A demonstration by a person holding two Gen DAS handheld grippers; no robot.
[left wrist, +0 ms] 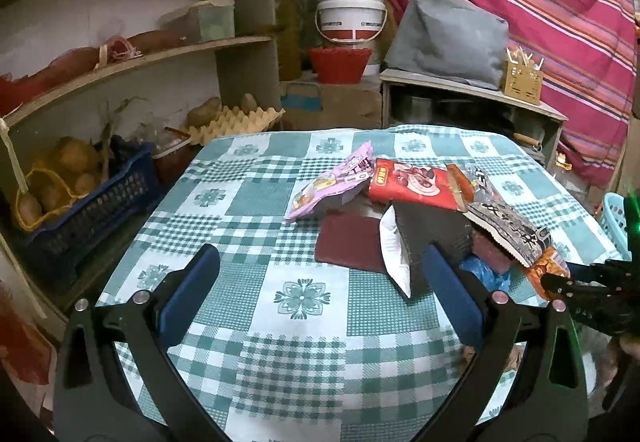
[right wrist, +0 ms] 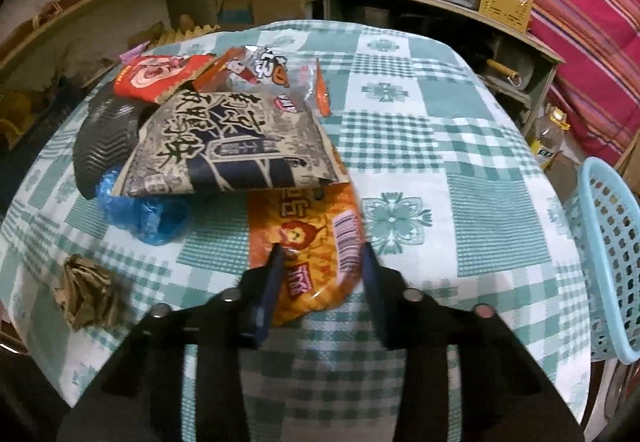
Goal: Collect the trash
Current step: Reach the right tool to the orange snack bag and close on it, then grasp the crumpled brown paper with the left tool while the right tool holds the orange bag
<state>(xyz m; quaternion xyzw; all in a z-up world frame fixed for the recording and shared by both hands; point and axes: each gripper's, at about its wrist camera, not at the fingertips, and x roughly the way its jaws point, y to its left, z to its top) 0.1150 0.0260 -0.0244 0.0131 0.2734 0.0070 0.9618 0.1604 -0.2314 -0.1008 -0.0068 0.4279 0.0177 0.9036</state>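
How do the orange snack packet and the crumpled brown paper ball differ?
The orange snack packet lies flat and printed, with a barcode; the crumpled brown paper ball is wadded and plain. The packet sits between the right gripper fingers and partly under a grey wrapper; the ball lies alone, untouched. Both rest on the checked tablecloth.

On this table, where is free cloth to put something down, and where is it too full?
Free: the near-left of the tablecloth, between the left tool and the purple packet; also the right side, between the orange packet and the blue basket. Crowded: the wrapper pile around the grey printed packet, down to the crumpled paper.
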